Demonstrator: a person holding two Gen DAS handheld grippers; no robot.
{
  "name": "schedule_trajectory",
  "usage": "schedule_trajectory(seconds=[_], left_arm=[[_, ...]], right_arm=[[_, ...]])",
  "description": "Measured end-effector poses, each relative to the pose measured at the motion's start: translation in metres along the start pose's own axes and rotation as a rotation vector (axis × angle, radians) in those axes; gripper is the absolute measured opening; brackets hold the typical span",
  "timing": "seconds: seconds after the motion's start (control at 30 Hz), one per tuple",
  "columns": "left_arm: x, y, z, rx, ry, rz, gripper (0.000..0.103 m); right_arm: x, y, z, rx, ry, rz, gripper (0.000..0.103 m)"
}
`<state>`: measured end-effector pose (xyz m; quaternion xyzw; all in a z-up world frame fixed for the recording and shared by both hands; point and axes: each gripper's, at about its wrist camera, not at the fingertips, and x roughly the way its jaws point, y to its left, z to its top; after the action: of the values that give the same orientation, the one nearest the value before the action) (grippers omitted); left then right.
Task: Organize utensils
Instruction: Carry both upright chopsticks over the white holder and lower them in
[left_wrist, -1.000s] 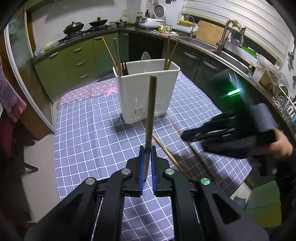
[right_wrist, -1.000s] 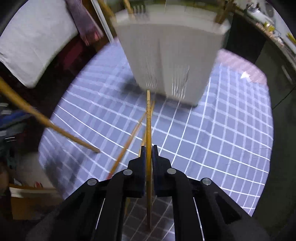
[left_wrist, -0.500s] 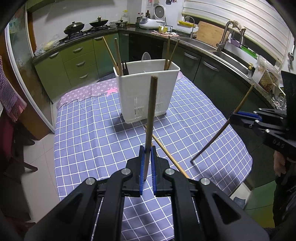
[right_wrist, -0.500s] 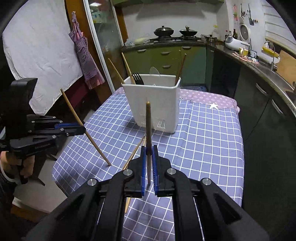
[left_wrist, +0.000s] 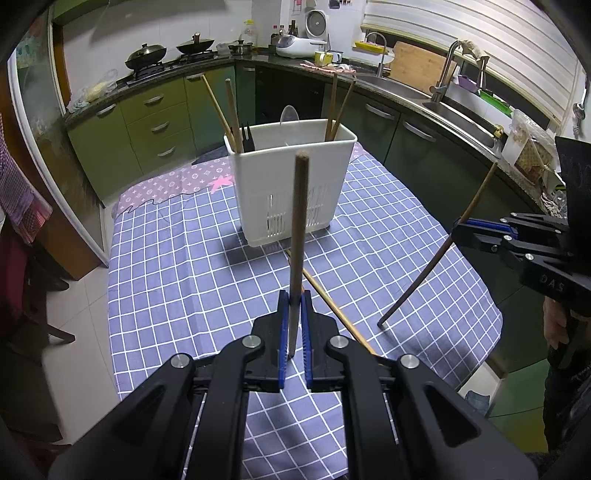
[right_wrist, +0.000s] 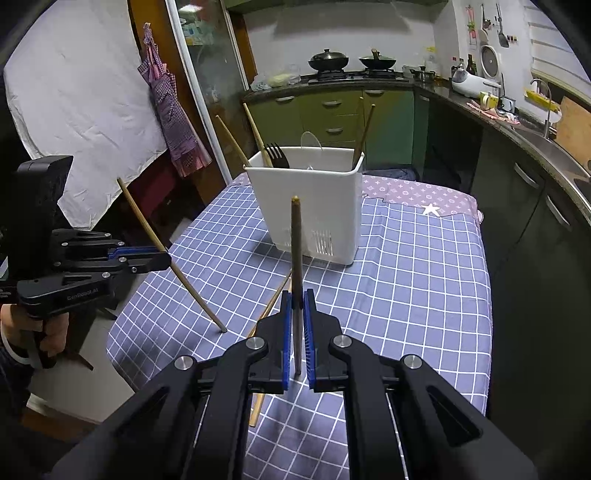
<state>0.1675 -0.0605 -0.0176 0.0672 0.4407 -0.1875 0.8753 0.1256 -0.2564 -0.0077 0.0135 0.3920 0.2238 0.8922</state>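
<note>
A white utensil holder (left_wrist: 291, 184) stands on the checked tablecloth (left_wrist: 177, 266); it also shows in the right wrist view (right_wrist: 314, 203). It holds several chopsticks, a black fork (right_wrist: 275, 153) and a white spoon. My left gripper (left_wrist: 294, 314) is shut on a wooden chopstick (left_wrist: 298, 236) held upright, in front of the holder. My right gripper (right_wrist: 297, 317) is shut on another chopstick (right_wrist: 296, 266), also upright, off the table's right side. A loose chopstick (left_wrist: 332, 306) lies on the cloth in front of the holder.
Green kitchen cabinets (left_wrist: 147, 122) and a counter with pans stand behind the table. A sink and tap (left_wrist: 439, 85) run along the right. A white sheet (right_wrist: 74, 110) and an apron hang on the left in the right wrist view.
My right gripper lifted its chopstick from low over the cloth and drew back to the table's right side, tilting it upright. The left gripper barely moved.
</note>
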Motion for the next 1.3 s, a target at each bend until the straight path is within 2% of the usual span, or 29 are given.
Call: schedule_trajectory(seconds=[0.27,0.43,0.73,0.87,0.97,1.1,1.2,1.3], left_arm=[[-0.007,-0.002,0.011,0.006,-0.008,-0.012,0.007],[-0.027,-0.002,0.035,0.006,-0.050,-0.024,0.007],[-0.089,-0.008,0.117,0.020,-0.265,0.010,0.007],[-0.103,-0.011,0.152,0.031,-0.361,0.023,0.007],[-0.092,-0.010,0.174,0.025,-0.397,0.062,0.007],[-0.059,-0.003,0.190,-0.002,-0.384,0.090,0.007],[-0.027,0.005,0.192,-0.024,-0.336,0.112,0.007],[0.005,0.012,0.188,-0.041,-0.269,0.130,0.007]], right_arm=[[-0.004,0.001,0.005,-0.005,-0.010,0.000,0.007],[-0.016,0.003,0.017,-0.018,-0.043,-0.007,0.007],[-0.058,0.011,0.074,-0.054,-0.182,-0.035,0.007],[-0.070,0.011,0.095,-0.052,-0.235,-0.033,0.007],[-0.076,0.008,0.113,-0.037,-0.272,-0.031,0.007],[-0.087,0.001,0.142,0.002,-0.352,-0.017,0.007],[-0.085,-0.003,0.163,0.014,-0.398,-0.053,0.007],[-0.060,-0.009,0.179,0.026,-0.368,-0.088,0.007]])
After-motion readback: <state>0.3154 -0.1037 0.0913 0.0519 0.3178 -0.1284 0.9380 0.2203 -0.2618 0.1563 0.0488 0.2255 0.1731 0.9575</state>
